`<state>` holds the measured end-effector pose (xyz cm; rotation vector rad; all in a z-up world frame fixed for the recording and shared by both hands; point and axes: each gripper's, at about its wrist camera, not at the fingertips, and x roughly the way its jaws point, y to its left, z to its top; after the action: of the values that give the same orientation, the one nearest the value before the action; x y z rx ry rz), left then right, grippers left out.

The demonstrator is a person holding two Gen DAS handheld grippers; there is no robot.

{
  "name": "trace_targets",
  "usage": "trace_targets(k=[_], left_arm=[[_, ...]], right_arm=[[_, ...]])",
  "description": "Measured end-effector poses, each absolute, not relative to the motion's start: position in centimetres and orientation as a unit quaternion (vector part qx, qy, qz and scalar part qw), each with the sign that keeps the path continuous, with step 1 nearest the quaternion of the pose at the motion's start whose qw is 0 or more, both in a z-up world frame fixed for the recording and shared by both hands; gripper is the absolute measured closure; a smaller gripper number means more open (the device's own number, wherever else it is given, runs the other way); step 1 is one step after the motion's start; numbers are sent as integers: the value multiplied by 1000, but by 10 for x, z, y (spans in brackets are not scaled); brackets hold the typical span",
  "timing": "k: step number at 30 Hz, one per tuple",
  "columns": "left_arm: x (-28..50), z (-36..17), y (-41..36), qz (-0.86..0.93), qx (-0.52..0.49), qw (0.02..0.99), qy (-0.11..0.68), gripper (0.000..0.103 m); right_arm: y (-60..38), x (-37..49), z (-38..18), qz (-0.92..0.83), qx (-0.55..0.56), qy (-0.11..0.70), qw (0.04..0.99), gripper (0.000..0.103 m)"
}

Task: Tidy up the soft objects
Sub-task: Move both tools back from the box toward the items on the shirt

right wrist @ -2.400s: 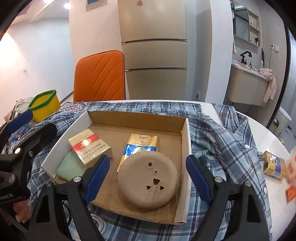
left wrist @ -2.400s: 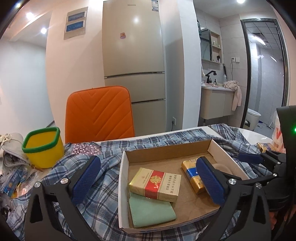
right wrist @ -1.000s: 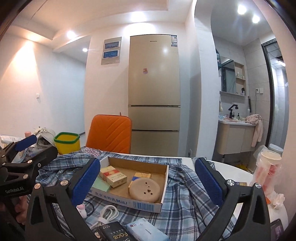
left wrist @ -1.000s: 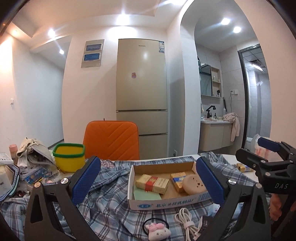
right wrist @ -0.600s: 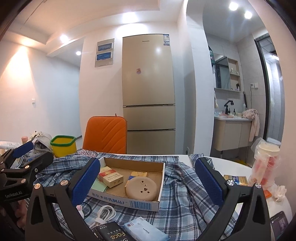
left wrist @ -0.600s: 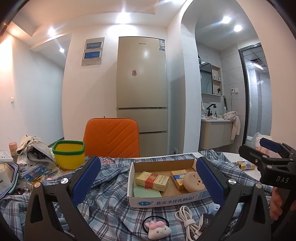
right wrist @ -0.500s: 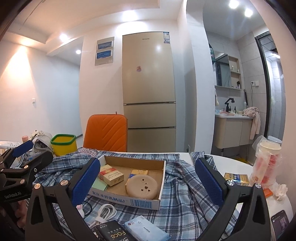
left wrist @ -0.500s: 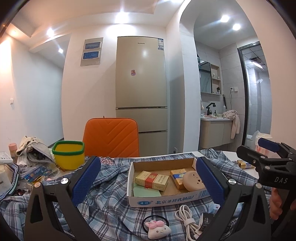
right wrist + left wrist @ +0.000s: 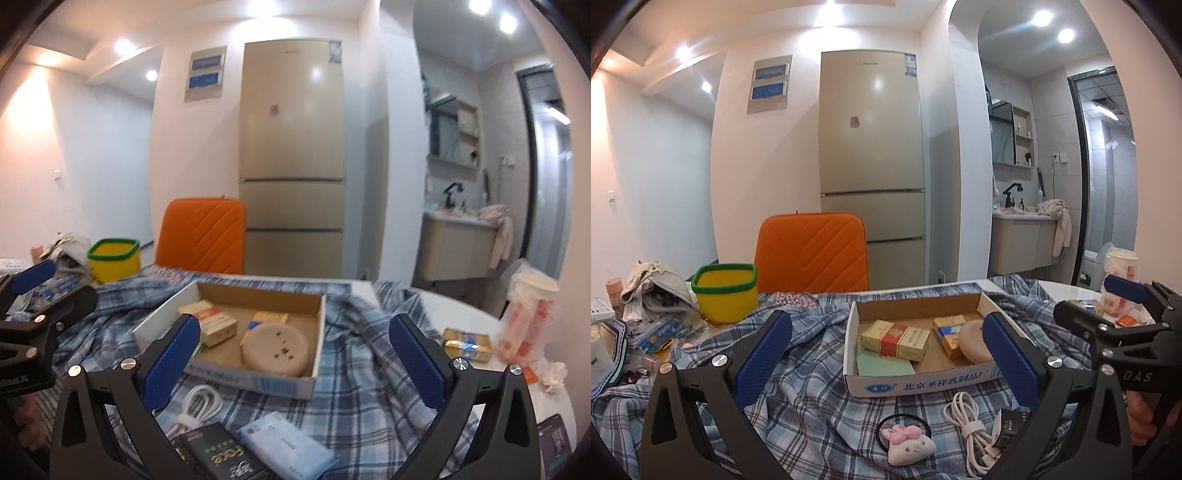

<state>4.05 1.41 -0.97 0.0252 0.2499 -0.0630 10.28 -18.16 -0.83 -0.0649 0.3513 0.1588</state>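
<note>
On cardboard box front: "北京养祥乳制品厂"; black pack reads "face".

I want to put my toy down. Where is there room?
Inside the box, the far right corner behind the round pad is bare. The shirt right of the box is free too. In front of the box, the cable and packs crowd it.

Blue plaid shirt, orange chair, yellow bin.
</note>
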Motion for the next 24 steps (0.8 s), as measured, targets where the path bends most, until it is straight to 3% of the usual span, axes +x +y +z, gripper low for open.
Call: trace_targets(k=[8, 24], left_arm=[[54, -18, 14, -39, 14, 984, 172, 0], [84, -38, 20, -35, -1, 961, 273, 1]], right_arm=[[-183, 111, -11, 118, -30, 207, 971, 0], [-190, 145, -37, 128, 0, 312, 941, 10]])
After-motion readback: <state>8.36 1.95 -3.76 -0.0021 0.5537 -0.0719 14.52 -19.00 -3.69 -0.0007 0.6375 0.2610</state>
